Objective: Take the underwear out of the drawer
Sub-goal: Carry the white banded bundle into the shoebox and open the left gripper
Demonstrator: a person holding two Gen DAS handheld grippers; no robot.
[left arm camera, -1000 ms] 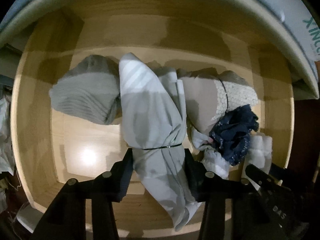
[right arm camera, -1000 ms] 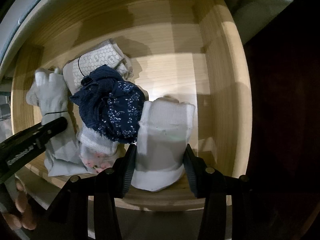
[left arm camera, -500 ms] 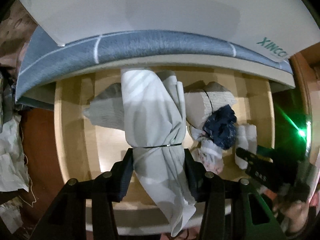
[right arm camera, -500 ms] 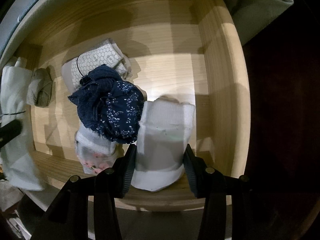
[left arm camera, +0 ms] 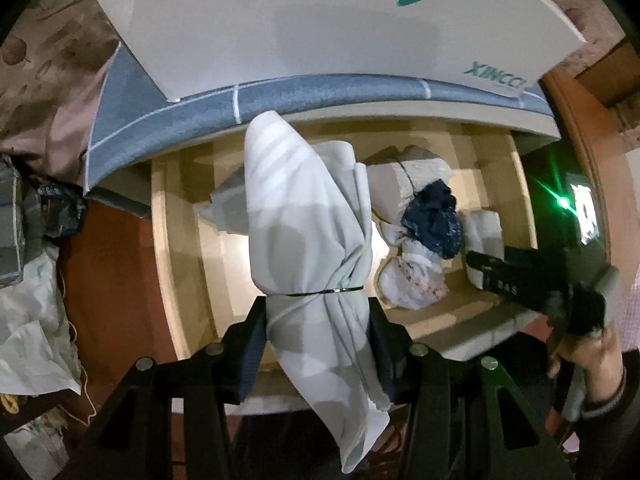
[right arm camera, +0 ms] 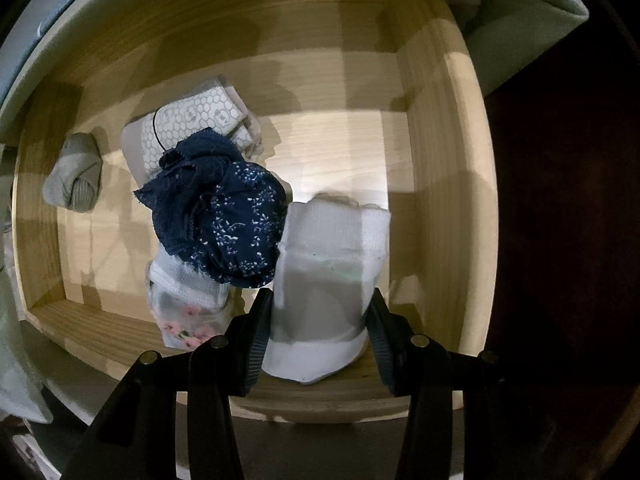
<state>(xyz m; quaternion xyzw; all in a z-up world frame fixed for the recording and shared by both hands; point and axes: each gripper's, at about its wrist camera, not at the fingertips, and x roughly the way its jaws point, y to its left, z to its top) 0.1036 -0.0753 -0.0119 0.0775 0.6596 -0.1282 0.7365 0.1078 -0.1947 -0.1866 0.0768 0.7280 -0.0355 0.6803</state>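
My left gripper point(left arm camera: 318, 320) is shut on a pale grey striped underwear bundle point(left arm camera: 308, 232) tied with a thin band, and holds it above the open wooden drawer point(left arm camera: 172, 240). My right gripper point(right arm camera: 320, 320) is shut on a folded white underwear piece point(right arm camera: 332, 256) that sits at the drawer's front right. It also shows in the left wrist view point(left arm camera: 486, 232), with the right gripper point(left arm camera: 520, 280) beside it. A navy floral pair point(right arm camera: 224, 216), a white honeycomb-print bundle point(right arm camera: 192, 124), a white pink-flowered pair point(right arm camera: 188, 312) and a grey roll point(right arm camera: 76, 180) lie in the drawer.
A white board with teal lettering point(left arm camera: 320, 20) and a grey-blue mattress edge point(left arm camera: 200, 108) overhang the drawer's back. Crumpled cloth and bags point(left arm camera: 32, 320) lie on the left. The drawer's right wall point(right arm camera: 440, 200) stands close to the white piece. A hand point(left arm camera: 580, 356) holds the right gripper.
My left gripper has lifted the grey striped bundle up and back out of the drawer, so the drawer looks smaller and farther. The right gripper stays on the white piece.
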